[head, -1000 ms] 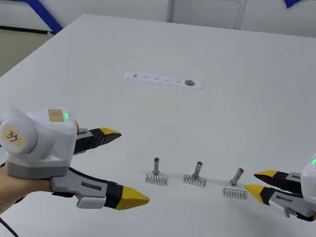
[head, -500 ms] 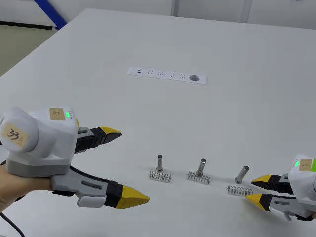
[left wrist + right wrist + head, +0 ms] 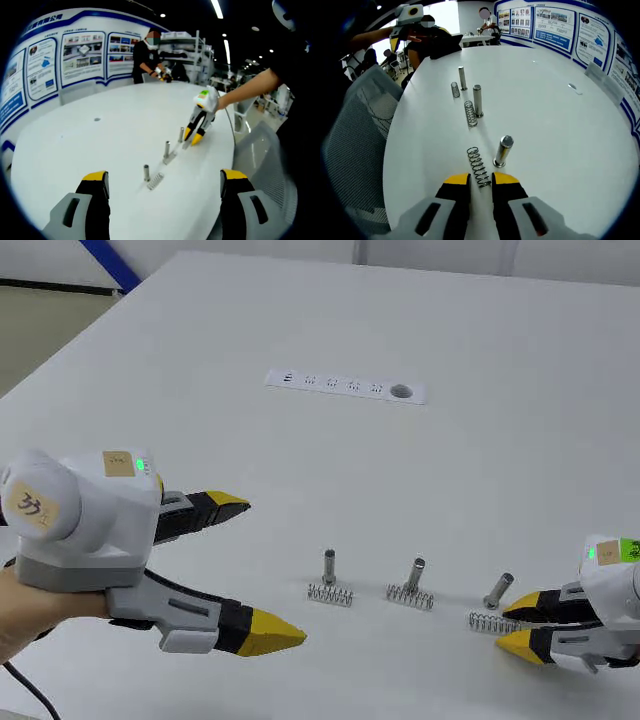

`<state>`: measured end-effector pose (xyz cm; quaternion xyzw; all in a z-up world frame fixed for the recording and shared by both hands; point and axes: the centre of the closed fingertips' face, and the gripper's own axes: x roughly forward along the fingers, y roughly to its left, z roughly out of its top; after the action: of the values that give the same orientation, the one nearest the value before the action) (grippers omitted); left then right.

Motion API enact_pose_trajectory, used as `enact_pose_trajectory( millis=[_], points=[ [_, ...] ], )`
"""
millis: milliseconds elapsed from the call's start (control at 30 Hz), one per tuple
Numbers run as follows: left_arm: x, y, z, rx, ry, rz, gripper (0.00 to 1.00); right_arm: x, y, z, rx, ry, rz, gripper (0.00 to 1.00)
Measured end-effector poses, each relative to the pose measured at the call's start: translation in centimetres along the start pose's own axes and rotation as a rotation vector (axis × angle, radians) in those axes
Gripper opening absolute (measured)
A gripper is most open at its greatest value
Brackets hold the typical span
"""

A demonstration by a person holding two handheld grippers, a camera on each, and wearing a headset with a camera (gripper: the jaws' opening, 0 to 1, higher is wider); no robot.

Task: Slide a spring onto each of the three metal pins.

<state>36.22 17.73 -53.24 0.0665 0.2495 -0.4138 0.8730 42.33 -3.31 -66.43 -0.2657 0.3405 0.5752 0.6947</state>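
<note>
White table (image 3: pixel 480 360) carries three upright pins (image 3: pixel 415 575) in a row, all bare, each with one of the springs (image 3: pixel 410 597) lying just beside it. Right gripper (image 3: pixel 481 181) sits low at the nearest spring (image 3: pixel 477 165), beside the end pin (image 3: pixel 502 150). Its jaws stand narrowly apart with that spring's near end between the tips; whether either tip touches the coils is hard to make out. In the head view its body is cut off by the frame's corner. Left gripper (image 3: pixel 250 568) hovers well apart from the pins, jaws spread wide. Power strip (image 3: pixel 345 386) lies farther back.
</note>
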Motion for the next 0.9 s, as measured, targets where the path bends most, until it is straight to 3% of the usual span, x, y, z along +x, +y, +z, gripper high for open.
enact_pose_trajectory(
  millis=[333,500,900],
  points=[
    [0.2,-0.2,-0.5,-0.002,0.022,-0.006,0.93,0.2,0.5,0.1,-0.045,0.023,0.019,0.13],
    [0.2,-0.4,-0.3,0.001,0.017,-0.011,0.93,0.1,0.6,0.1,-0.079,0.034,-0.003,0.11],
    [0.3,-0.9,0.2,0.018,0.008,-0.019,0.93,-1.1,0.2,0.1,-0.064,0.028,-0.071,0.11]
  ],
)
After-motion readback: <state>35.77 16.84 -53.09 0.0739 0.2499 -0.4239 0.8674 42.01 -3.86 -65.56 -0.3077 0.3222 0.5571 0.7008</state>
